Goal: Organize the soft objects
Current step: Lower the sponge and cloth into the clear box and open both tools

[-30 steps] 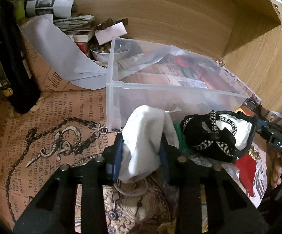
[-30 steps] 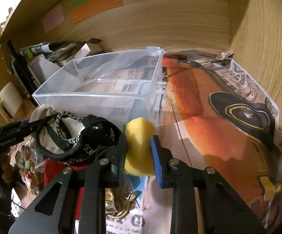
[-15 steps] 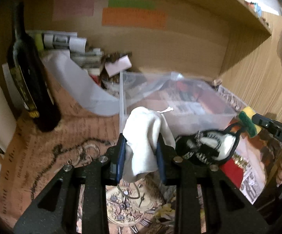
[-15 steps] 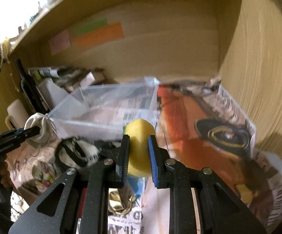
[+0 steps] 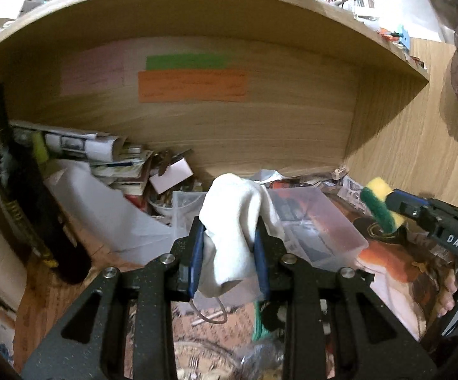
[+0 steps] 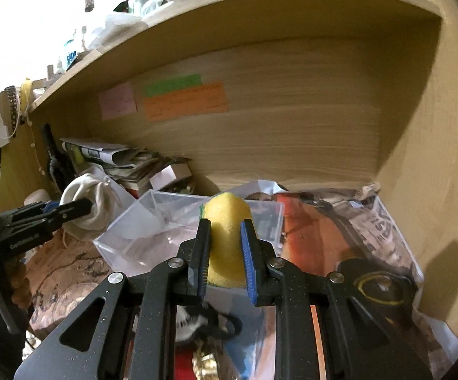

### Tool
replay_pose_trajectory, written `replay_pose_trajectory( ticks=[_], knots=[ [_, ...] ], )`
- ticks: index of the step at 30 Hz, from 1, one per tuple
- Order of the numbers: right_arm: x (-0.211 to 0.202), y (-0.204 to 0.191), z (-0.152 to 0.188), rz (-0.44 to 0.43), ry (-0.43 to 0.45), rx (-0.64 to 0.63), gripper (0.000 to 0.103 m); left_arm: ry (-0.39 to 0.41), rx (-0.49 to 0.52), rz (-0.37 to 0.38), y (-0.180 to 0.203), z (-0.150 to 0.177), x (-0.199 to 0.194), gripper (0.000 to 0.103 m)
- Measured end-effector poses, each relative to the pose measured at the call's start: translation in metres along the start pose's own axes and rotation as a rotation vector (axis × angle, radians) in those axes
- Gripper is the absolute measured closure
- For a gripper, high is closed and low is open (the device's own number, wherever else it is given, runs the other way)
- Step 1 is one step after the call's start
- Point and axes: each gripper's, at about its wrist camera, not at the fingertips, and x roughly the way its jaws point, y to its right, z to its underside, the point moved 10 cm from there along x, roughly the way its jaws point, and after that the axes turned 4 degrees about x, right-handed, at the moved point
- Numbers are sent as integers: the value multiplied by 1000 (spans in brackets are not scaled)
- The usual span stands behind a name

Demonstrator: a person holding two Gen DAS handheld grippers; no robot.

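Wooden alcove [image 6: 292,133], clear bin [image 6: 153,234], sponge-holding claw [image 6: 225,237]

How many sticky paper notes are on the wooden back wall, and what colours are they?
Pink paper note: 1
Green paper note: 1
Orange paper note: 1
Total: 3
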Motion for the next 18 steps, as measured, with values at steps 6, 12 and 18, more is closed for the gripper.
replay_pose_trajectory(
  ticks=[6, 12, 18],
  knots=[
    [34, 2, 0, -5, -52, -12, 86, -74, 10, 20, 2, -3, 37, 74],
    [72, 12, 12, 8, -138, -22, 86, -188, 8, 42, 2, 12, 80, 74],
    [102, 22, 29, 21, -227, -5, 86, -263, 10, 41, 0, 27, 109, 74]
  ],
)
